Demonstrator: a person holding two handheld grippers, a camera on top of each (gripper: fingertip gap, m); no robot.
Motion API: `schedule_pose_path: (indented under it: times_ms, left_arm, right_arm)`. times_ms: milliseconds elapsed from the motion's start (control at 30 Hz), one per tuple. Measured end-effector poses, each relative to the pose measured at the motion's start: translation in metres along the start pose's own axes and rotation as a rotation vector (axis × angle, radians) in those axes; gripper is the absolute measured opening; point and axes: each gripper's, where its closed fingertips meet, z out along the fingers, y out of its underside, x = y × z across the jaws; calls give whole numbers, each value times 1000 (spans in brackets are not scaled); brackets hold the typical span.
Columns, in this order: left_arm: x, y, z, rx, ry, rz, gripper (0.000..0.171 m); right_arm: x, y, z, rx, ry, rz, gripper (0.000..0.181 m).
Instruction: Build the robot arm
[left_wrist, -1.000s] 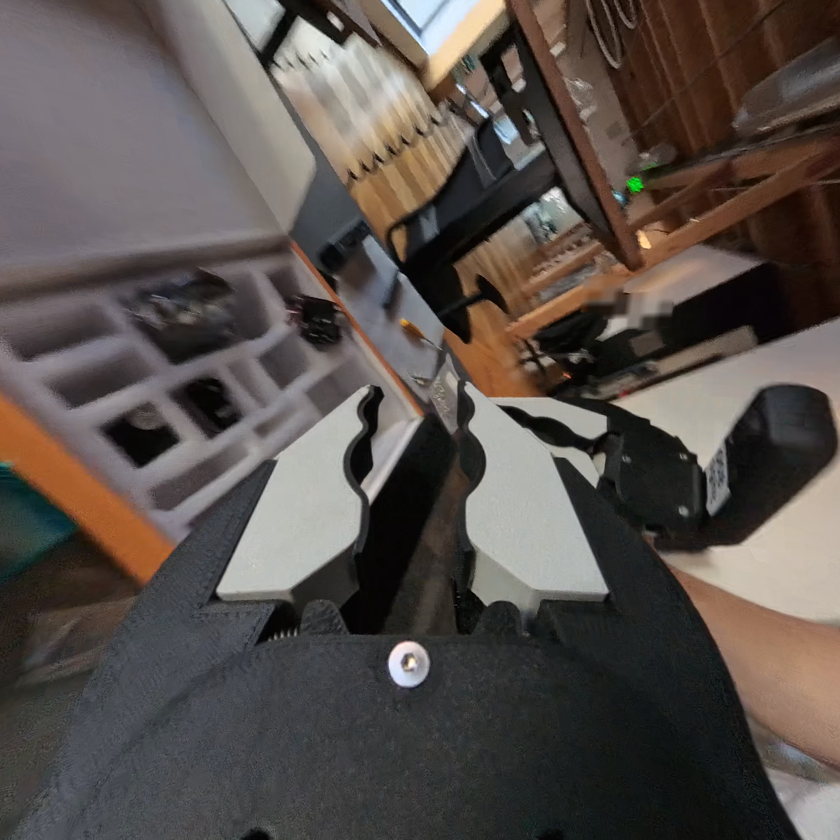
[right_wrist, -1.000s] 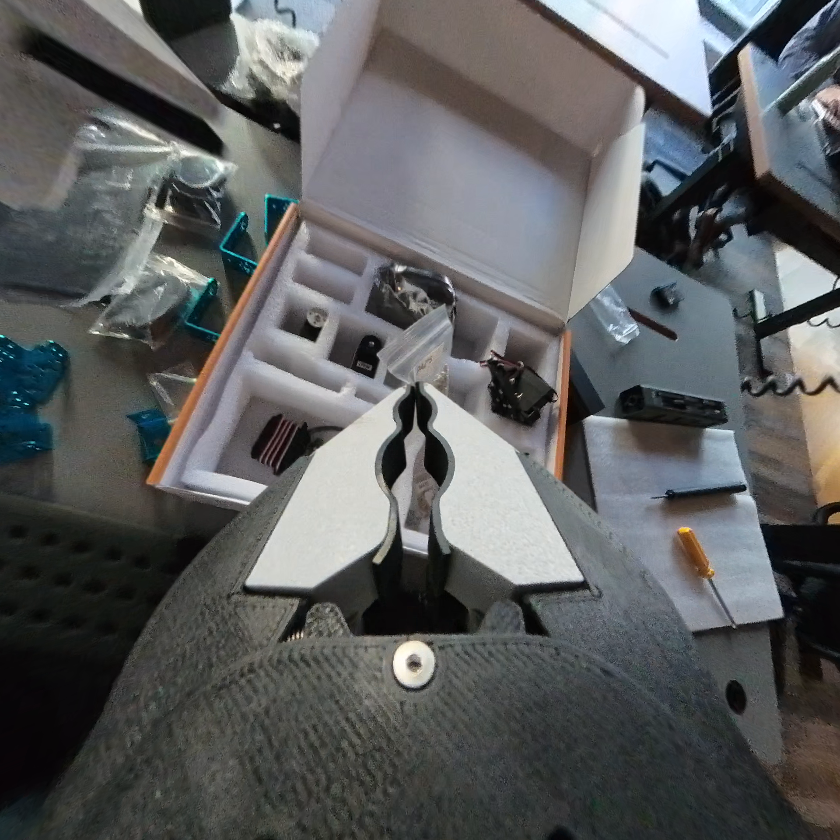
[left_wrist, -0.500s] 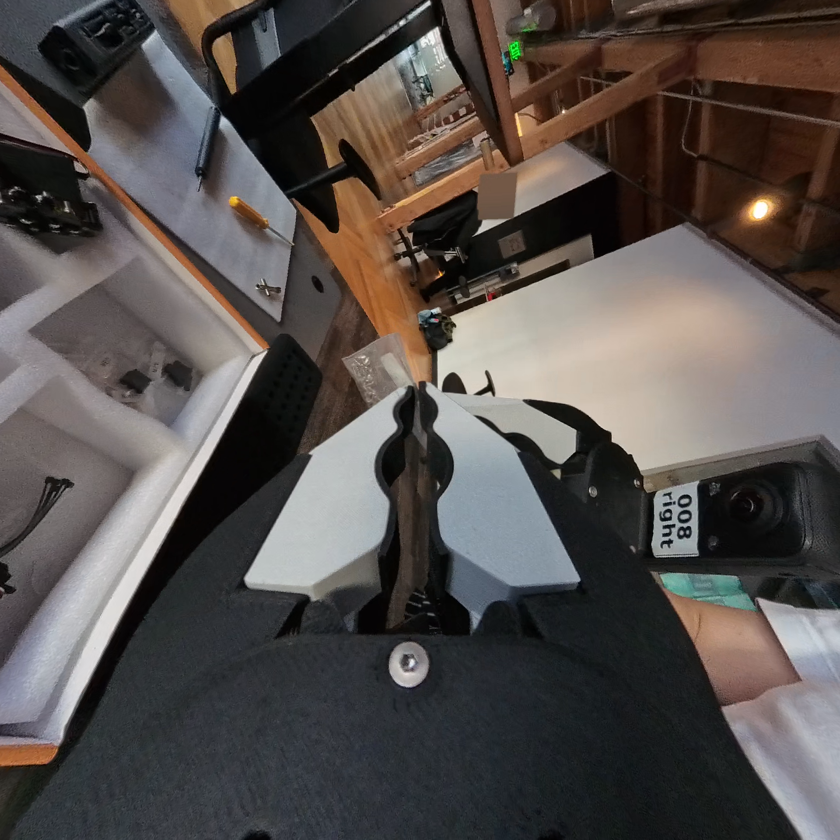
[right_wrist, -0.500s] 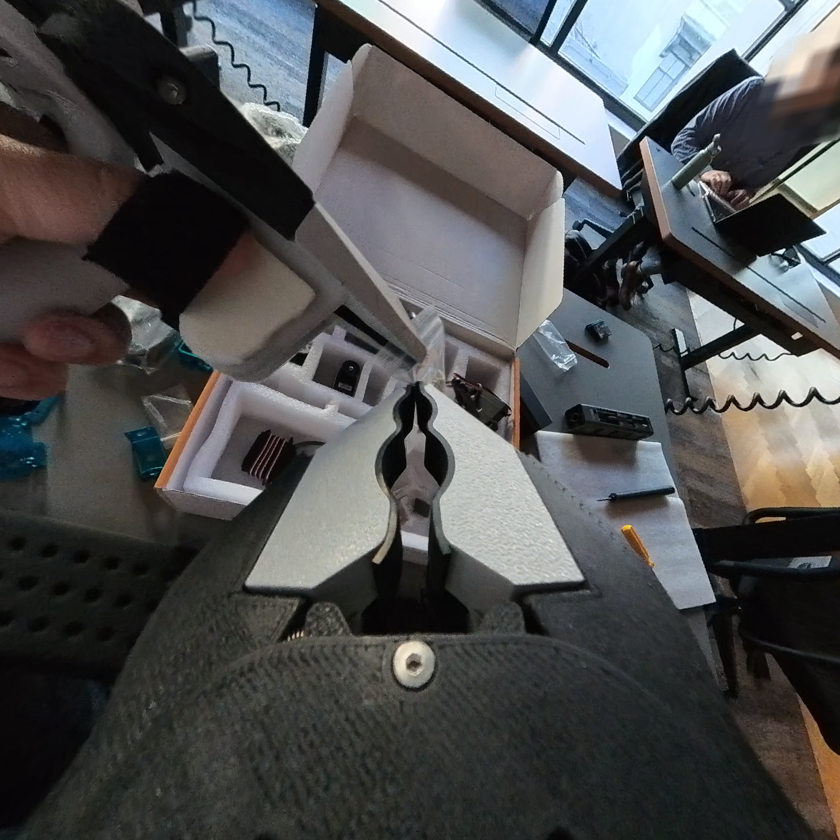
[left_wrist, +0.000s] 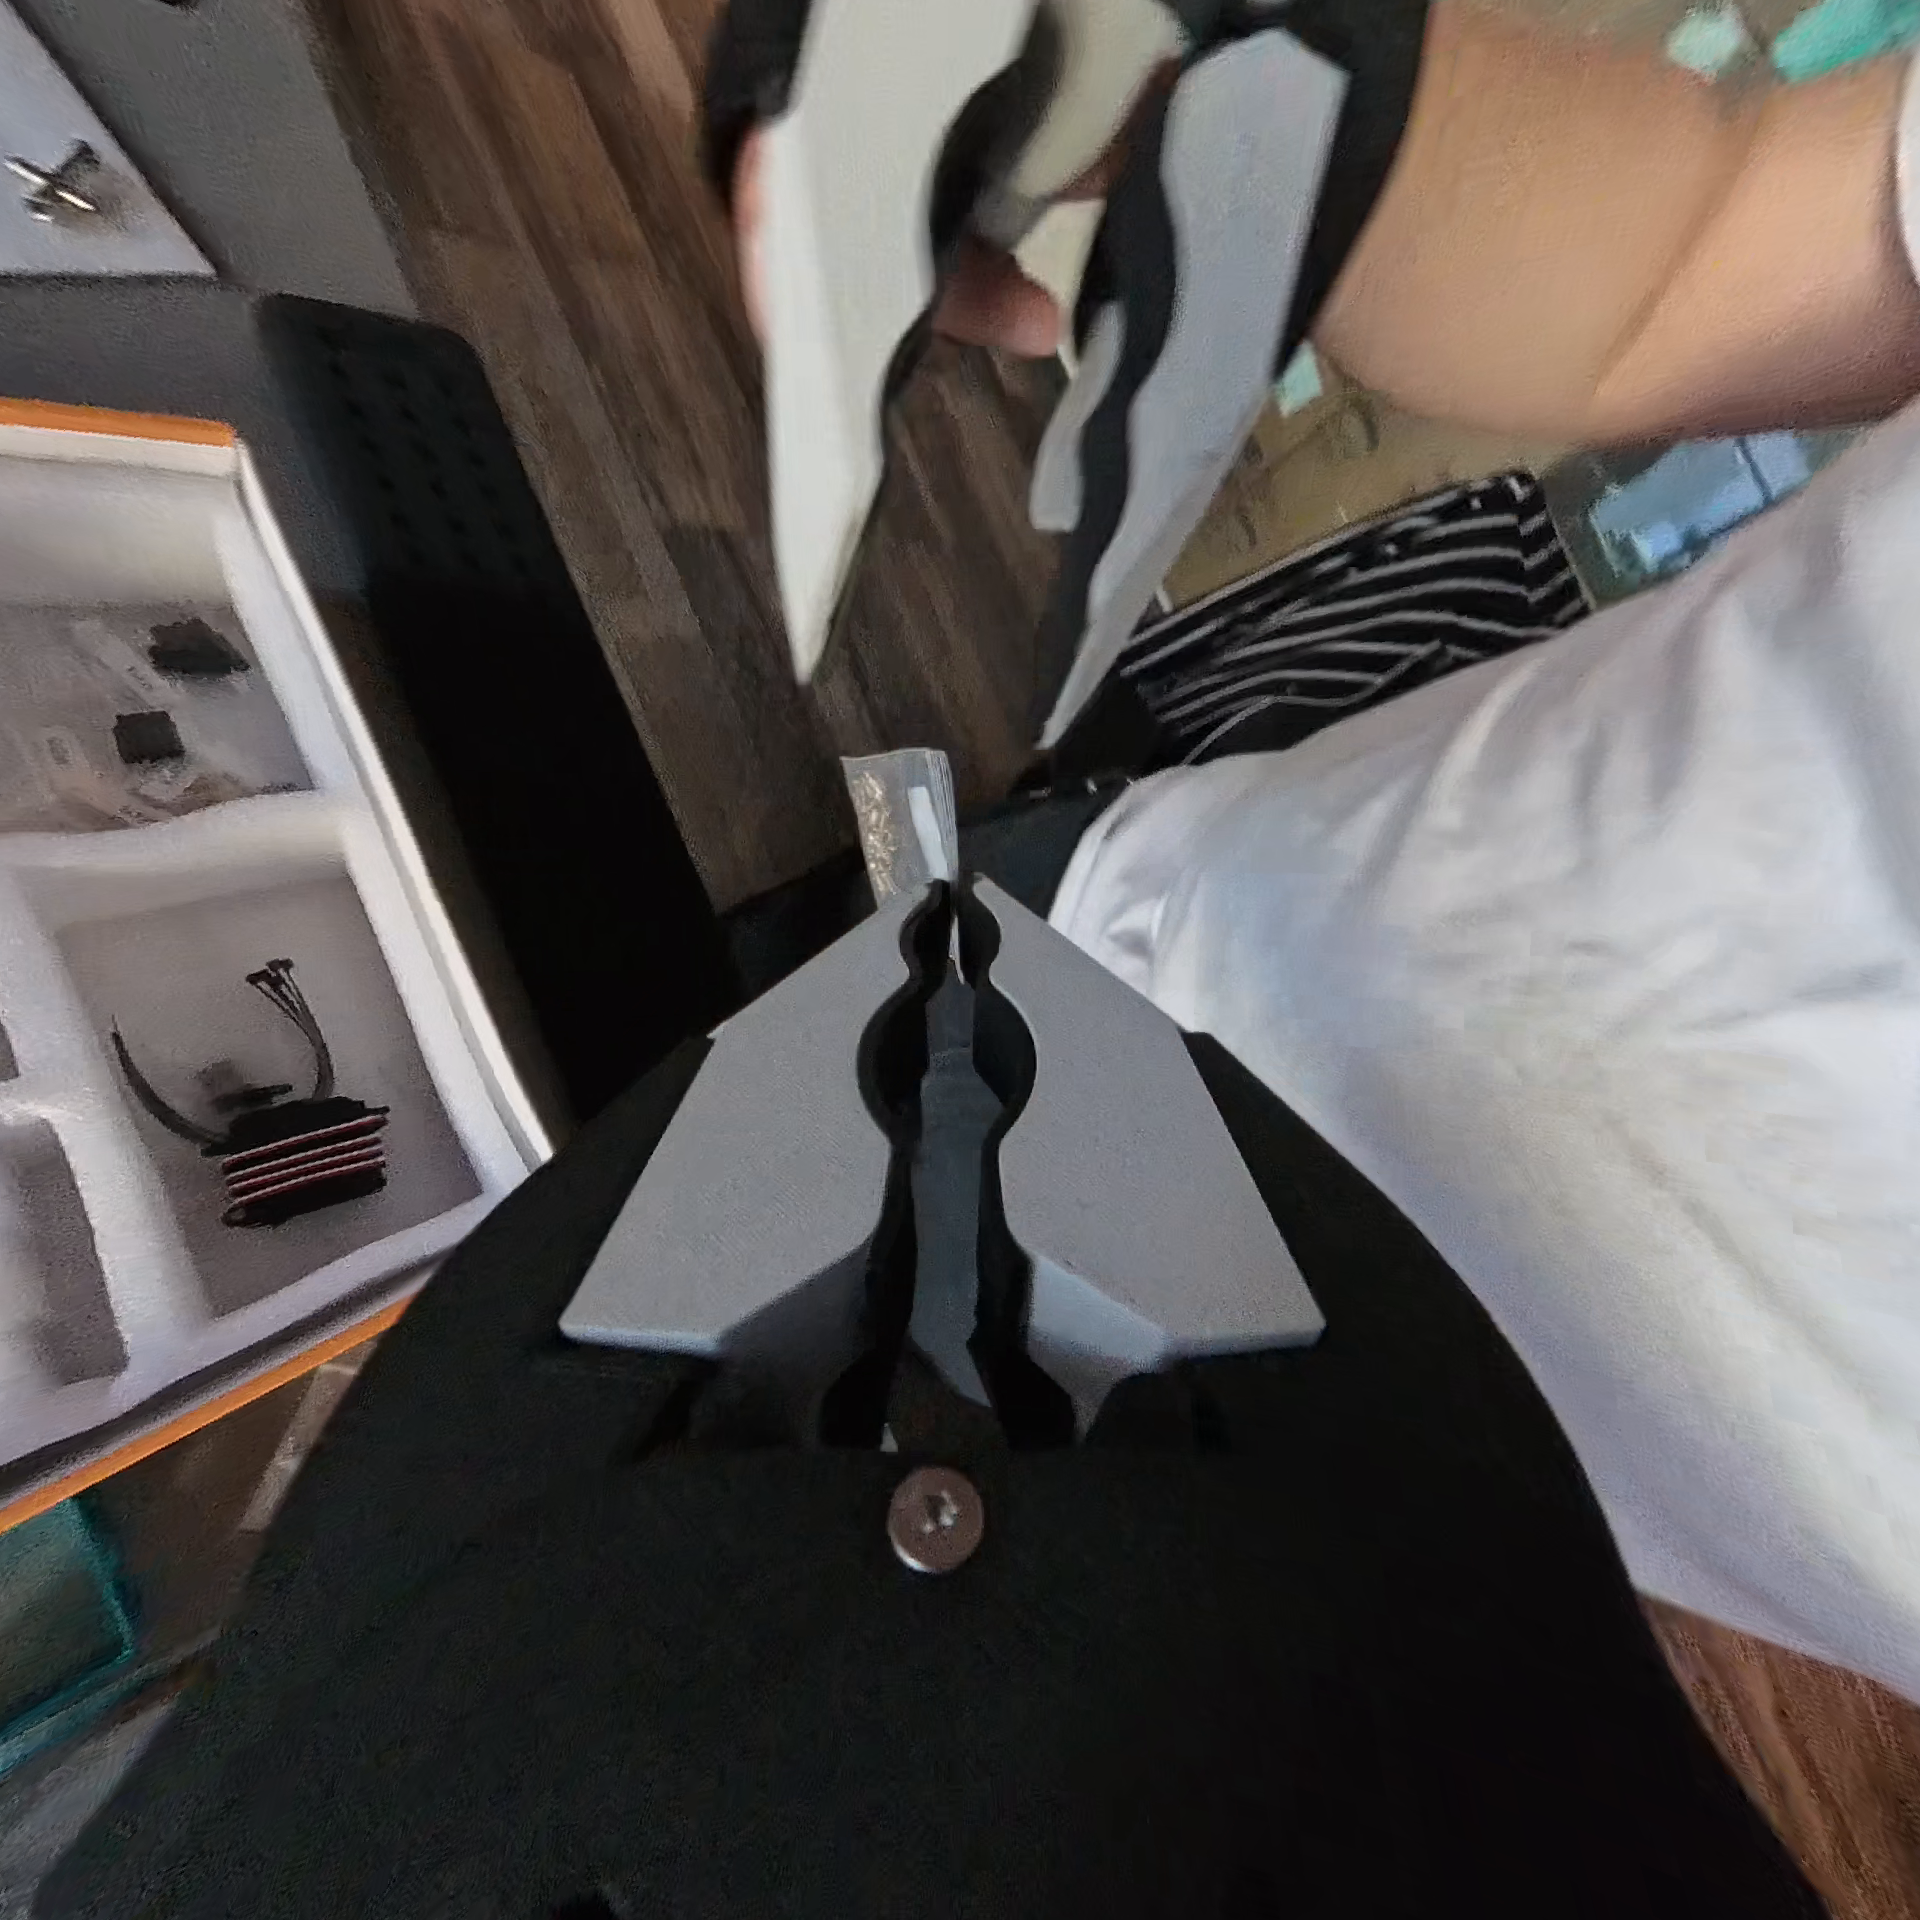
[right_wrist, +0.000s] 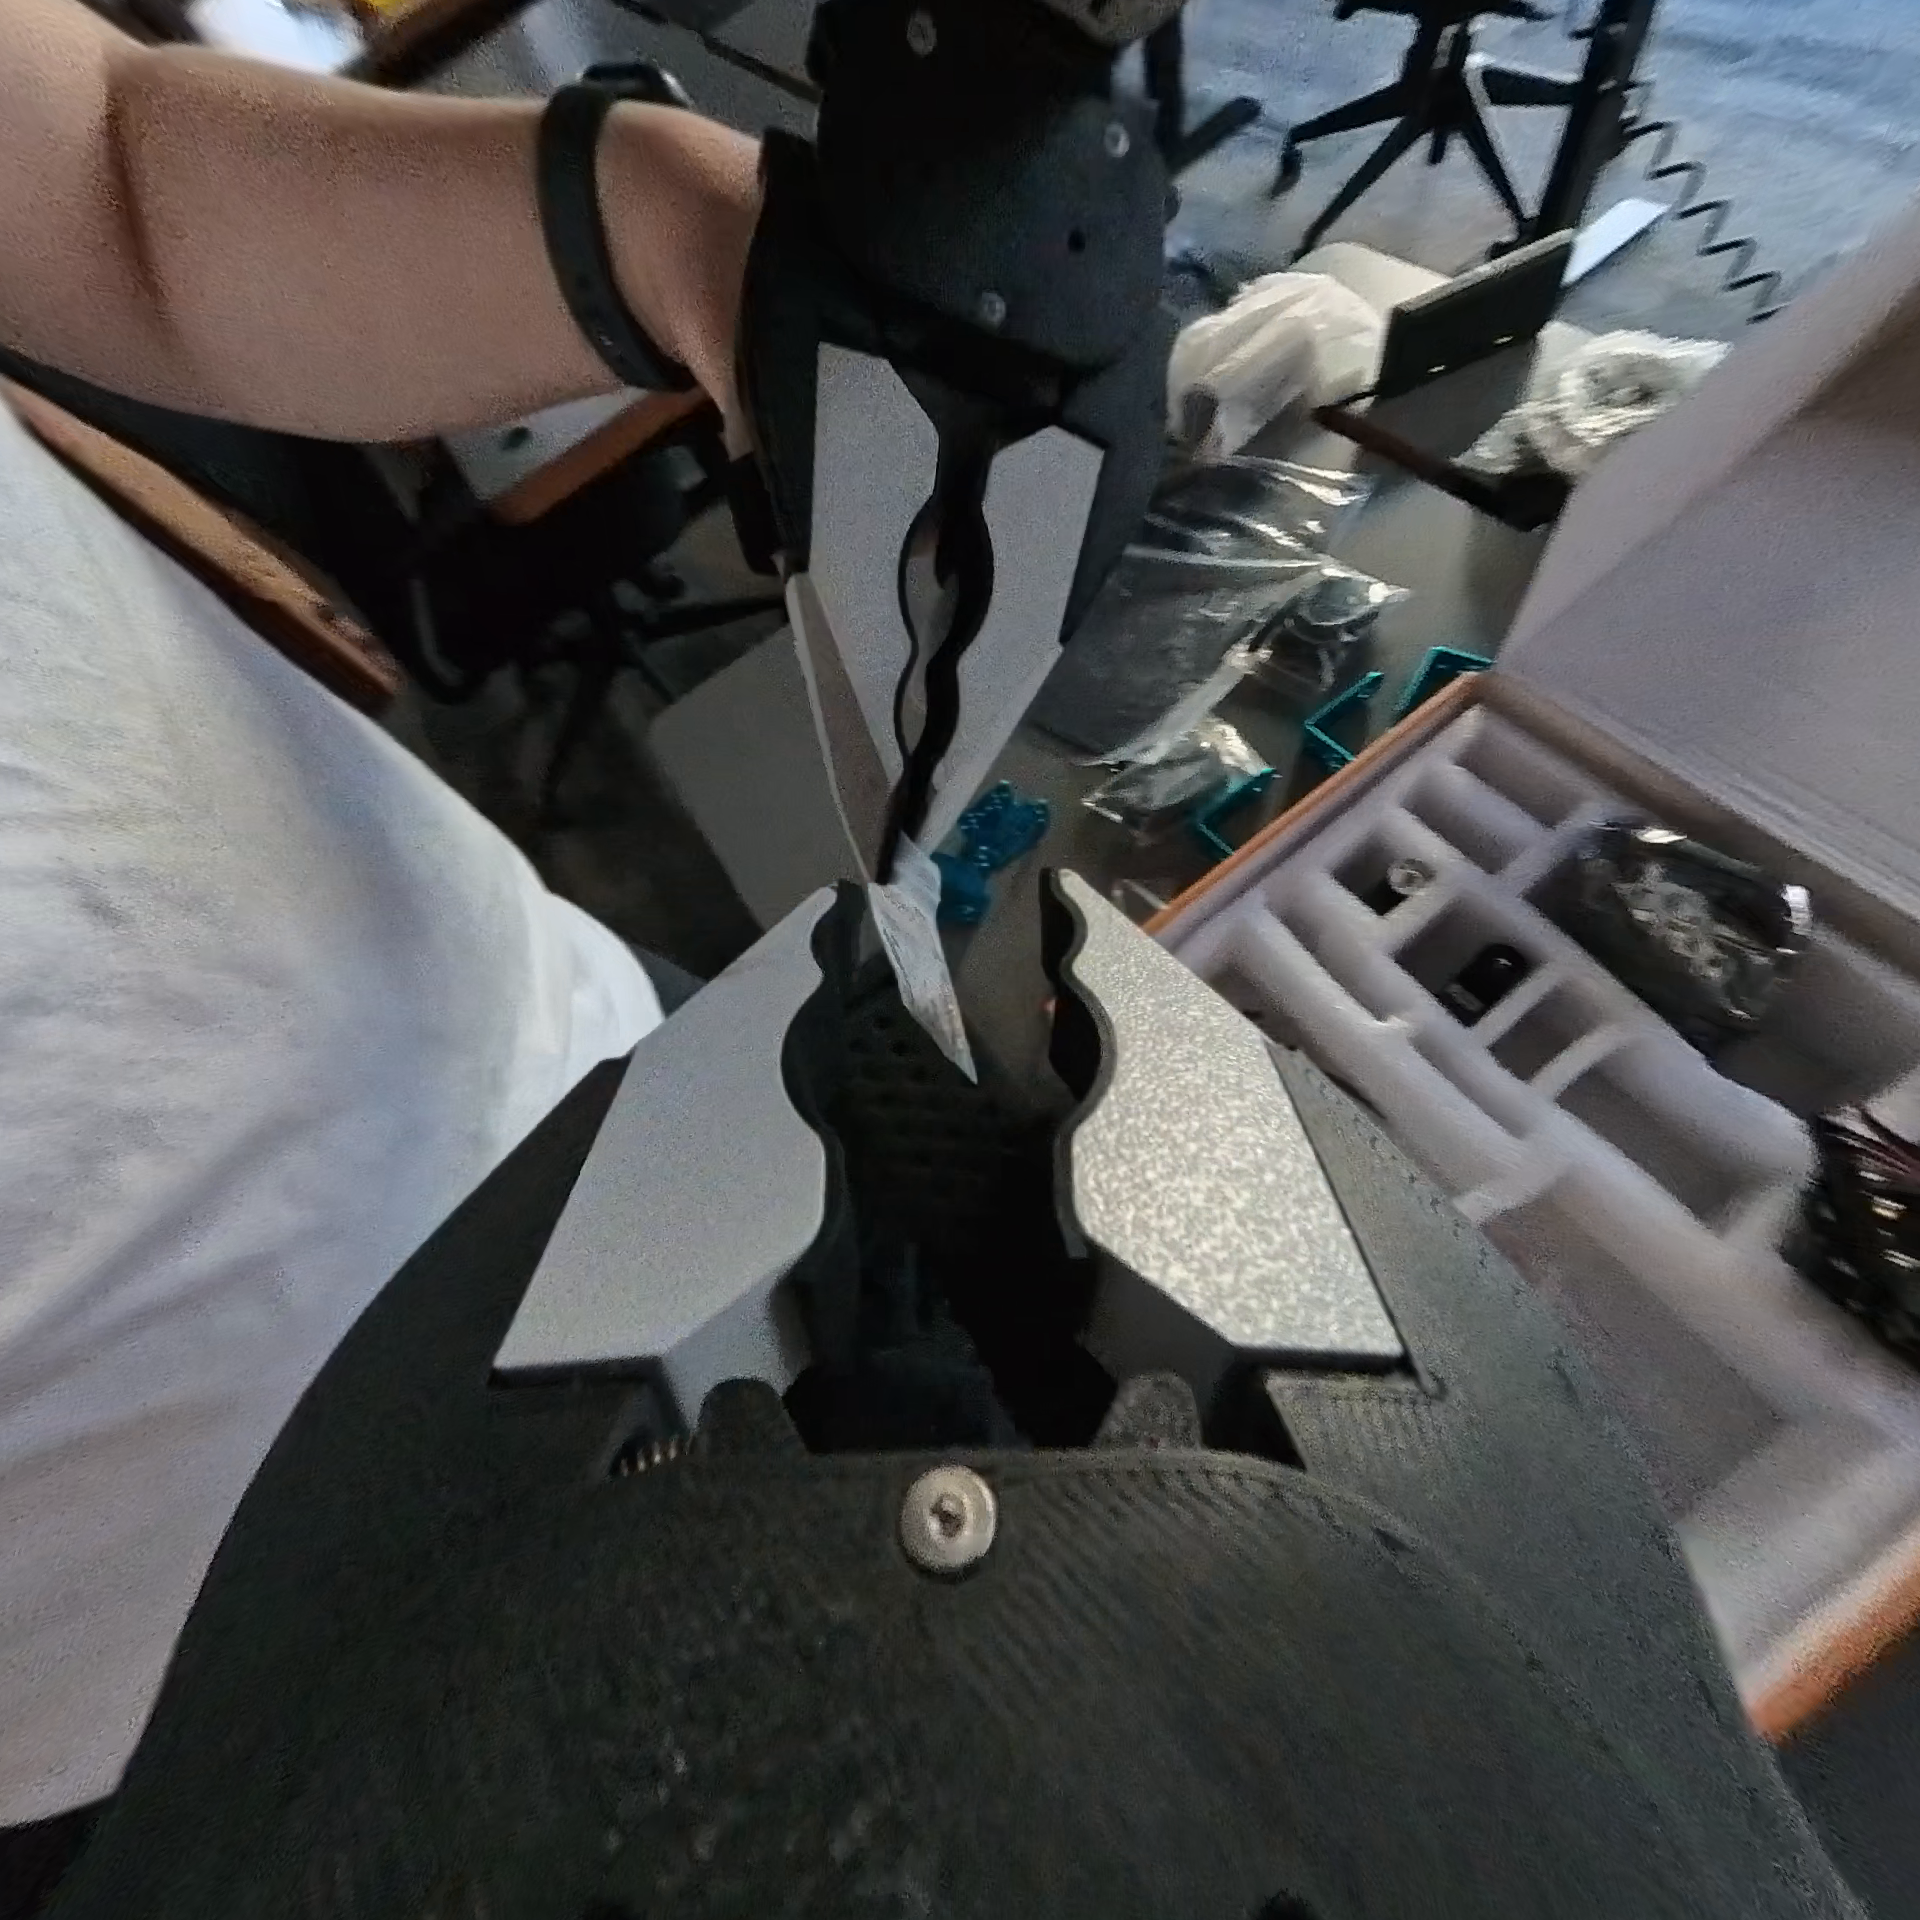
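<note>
My left gripper (left_wrist: 958, 894) is shut on the edge of a small clear plastic bag (left_wrist: 899, 821) of tiny metal parts, which sticks out past its tips. My right gripper (left_wrist: 935, 644) shows blurred above it, open. In the right wrist view, my right gripper (right_wrist: 948, 894) is open and the bag (right_wrist: 920, 956) hangs between its fingers, touching neither that I can see. The left gripper (right_wrist: 899, 842) comes down from above, pinching the bag's top. An open box with white foam compartments (left_wrist: 260, 582) lies to the left; it also shows in the right wrist view (right_wrist: 1351, 935).
A black servo with red stripes (left_wrist: 301, 1143) lies in one foam compartment. Blue metal brackets (right_wrist: 1340, 717) and clear bags of parts (right_wrist: 1226, 582) lie on the grey table beyond the box. A person's white shirt (left_wrist: 1507, 1039) is close on the right. A black perforated panel (left_wrist: 499, 623) stands beside the box. Spacing between my two grippers at the tips: around 4 cm.
The right gripper, shut on the bag before, has opened. The left gripper, open a second ago, closed on the bag and now holds it alone. Both grippers swung toward the person.
</note>
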Motion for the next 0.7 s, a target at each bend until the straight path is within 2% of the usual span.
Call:
schedule_pose_path:
  times_ms: [33, 100, 133, 267, 333, 433, 467, 533, 633, 700]
  left_arm:
    - [5, -2, -1, -20, 9, 13, 0]
    - [9, -6, -2, -44, 5, 40, 0]
    - [12, -7, -1, -57, 11, 50, 0]
    - [18, -11, 10, -60, 36, 77, 0]
    - [17, -13, 21, -67, 36, 93, 0]
    - [15, -25, 41, -45, 59, 109, 0]
    - [15, -33, 48, -9, 60, 112, 4]
    - [5, -52, 62, 68, -7, 92, 60]
    - [-4, -81, 76, 178, -87, 88, 60]
    - [-2, -118, 81, 338, -79, 60, 59]
  right_arm:
    - [-5, 0, 5, 1, -75, 37, 31]
    - [-18, 1, 8, 2, -216, 104, 12]
    - [-20, 0, 8, 17, -240, 124, 1]
    - [-21, 6, -2, 66, -182, 143, 7]
    - [-24, 15, -8, 69, -163, 178, 1]
    - [-24, 31, -27, 89, -106, 243, 0]
    - [-23, 34, -36, 110, -82, 260, 0]
    - [-19, 41, -61, 160, -12, 283, 0]
    - [-4, 50, -119, 254, 151, 339, 0]
    - [5, 53, -174, 348, 263, 387, 0]
